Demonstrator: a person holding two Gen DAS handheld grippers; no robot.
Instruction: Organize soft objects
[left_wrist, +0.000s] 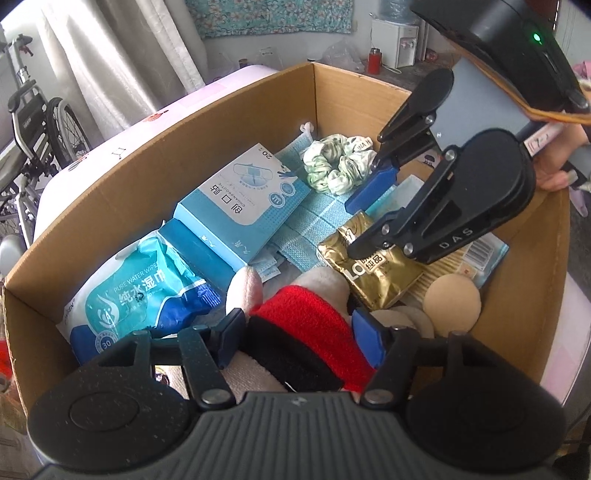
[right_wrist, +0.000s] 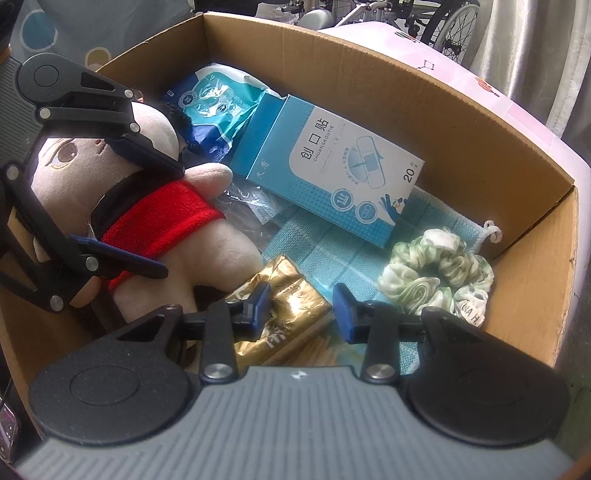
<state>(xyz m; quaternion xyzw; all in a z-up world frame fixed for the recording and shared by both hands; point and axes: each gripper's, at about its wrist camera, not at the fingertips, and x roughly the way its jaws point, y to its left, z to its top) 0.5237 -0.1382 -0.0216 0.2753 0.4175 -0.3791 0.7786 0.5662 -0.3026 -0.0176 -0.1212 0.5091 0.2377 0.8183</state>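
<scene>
Both grippers are down inside the cardboard box (left_wrist: 229, 122). The left gripper (left_wrist: 301, 339) is clamped around the plush doll (right_wrist: 147, 221), its blue pads pressing the red-and-black wrap on the doll's body; the doll lies at the box's near left side in the right wrist view. The right gripper (right_wrist: 301, 310) hangs above the gold packet (right_wrist: 291, 314), jaws apart and gripping nothing. To its right sits the green scrunchie (right_wrist: 436, 273); farther in lie the blue plaster box (right_wrist: 332, 177) and the wet wipes pack (left_wrist: 140, 291).

Home: curtains (left_wrist: 122, 62), wheelchair (left_wrist: 33, 129), water dispenser (left_wrist: 395, 40)
</scene>
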